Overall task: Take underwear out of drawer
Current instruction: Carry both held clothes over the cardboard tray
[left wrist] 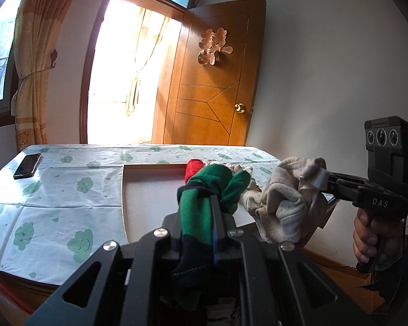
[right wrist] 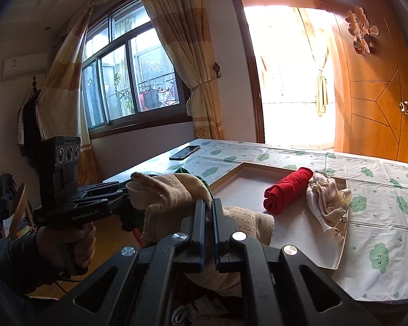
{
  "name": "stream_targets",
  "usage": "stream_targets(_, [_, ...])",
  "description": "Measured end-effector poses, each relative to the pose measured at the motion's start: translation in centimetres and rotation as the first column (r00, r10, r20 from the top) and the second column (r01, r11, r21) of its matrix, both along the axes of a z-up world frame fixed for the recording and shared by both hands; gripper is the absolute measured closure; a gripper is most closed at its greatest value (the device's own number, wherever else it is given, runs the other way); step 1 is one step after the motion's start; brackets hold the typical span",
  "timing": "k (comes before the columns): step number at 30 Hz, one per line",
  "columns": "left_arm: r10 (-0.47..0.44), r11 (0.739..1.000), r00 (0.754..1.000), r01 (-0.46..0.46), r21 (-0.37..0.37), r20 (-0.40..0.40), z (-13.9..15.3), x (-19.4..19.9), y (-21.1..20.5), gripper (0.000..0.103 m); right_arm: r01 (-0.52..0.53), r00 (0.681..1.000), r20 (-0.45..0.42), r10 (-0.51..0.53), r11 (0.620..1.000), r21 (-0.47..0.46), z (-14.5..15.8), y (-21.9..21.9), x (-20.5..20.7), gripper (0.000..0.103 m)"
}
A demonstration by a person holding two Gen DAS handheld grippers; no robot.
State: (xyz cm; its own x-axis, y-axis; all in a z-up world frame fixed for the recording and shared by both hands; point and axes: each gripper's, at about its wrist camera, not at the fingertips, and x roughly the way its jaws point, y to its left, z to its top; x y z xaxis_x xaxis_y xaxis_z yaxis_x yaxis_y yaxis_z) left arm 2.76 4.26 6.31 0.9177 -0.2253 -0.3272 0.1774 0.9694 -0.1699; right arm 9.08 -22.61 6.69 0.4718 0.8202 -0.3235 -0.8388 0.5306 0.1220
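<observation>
The left gripper (left wrist: pixel 213 203) is clamped on a green knit garment with dark trim (left wrist: pixel 204 198); the right gripper (right wrist: pixel 209 206) pinches a cream dotted cotton undergarment (right wrist: pixel 171 187). Both hang above the shallow white tray (right wrist: pixel 299 233) holding a red rolled cloth (right wrist: pixel 285 190) and a pale crumpled garment (right wrist: pixel 326 195) on the cloud-print tablecloth (left wrist: pixel 54 190).

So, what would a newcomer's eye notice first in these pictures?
Probably the two held garments up front: the left gripper shut on a green garment, the right gripper on a beige one. Behind, a red roll lies in the white tray.
</observation>
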Motion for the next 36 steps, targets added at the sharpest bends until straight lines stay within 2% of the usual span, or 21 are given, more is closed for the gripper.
stream_targets(13, [0.059,0.998,0.998,-0.059,0.022,0.026,1.5,3.4,1.7,0.092,0.006,1.0,0.012,-0.006,1.0,-0.006,2.6,3.0,3.4,0.098])
stream_targets(22, [0.081,0.996,0.996,-0.082,0.033,0.034,2.0,5.0,2.2,0.092,0.01,1.0,0.002,-0.01,1.0,-0.01,3.1,4.5,5.1,0.098])
stream_targets(28, [0.098,0.994,0.995,-0.1,0.052,0.03,2.2,6.3,2.4,0.092,0.018,1.0,0.003,-0.018,1.0,-0.009,3.6,5.2,5.9,0.098])
stream_targets(36, [0.134,0.99,0.991,-0.134,0.034,0.004,1.7,8.8,3.3,0.092,0.031,0.999,-0.019,-0.031,0.999,0.008,4.1,6.5,7.7,0.098])
